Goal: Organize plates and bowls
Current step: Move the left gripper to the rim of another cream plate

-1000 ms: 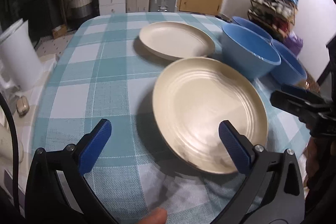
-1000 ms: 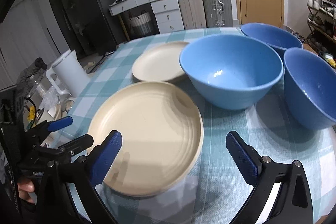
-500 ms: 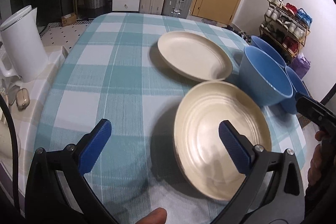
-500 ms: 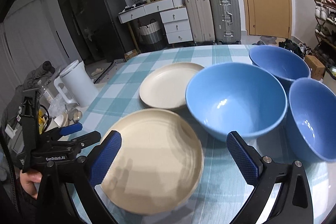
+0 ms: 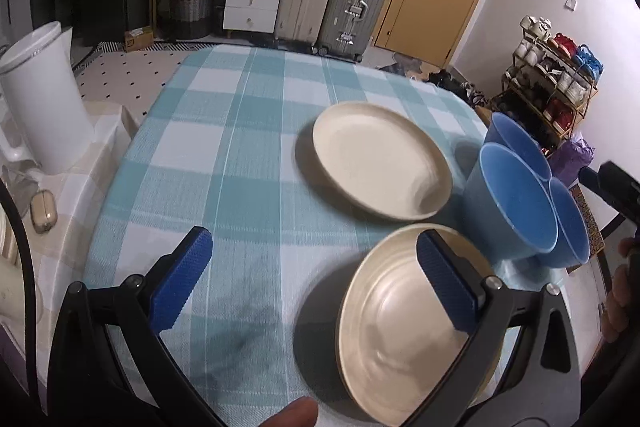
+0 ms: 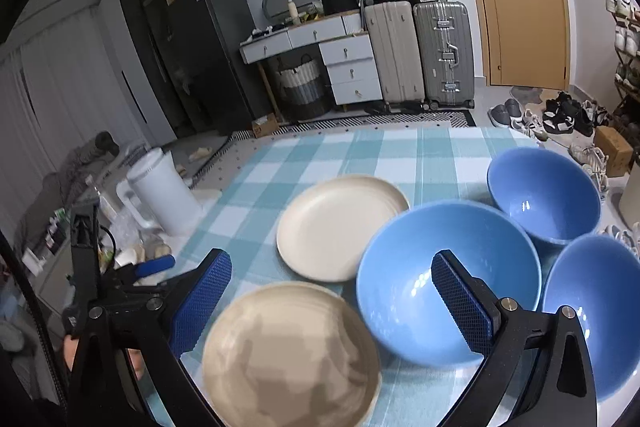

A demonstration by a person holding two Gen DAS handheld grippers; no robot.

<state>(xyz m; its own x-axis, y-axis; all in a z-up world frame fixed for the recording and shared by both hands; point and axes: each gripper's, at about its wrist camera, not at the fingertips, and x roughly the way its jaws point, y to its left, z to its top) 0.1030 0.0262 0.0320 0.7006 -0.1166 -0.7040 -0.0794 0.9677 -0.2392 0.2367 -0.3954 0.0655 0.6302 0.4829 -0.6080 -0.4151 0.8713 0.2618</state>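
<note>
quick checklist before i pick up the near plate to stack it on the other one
1. Left hand-held gripper open, holding nothing: ok.
2. Right hand-held gripper open, holding nothing: ok.
3. Near plate has nothing on it: ok.
4. Far plate has nothing on it, ready as the stack base: ok.
5. Near plate rim apart from the closest blue bowl: cannot tell, they look very close.
6. Near plate fully on the table, not over the edge: cannot tell, its near rim is hidden.
</note>
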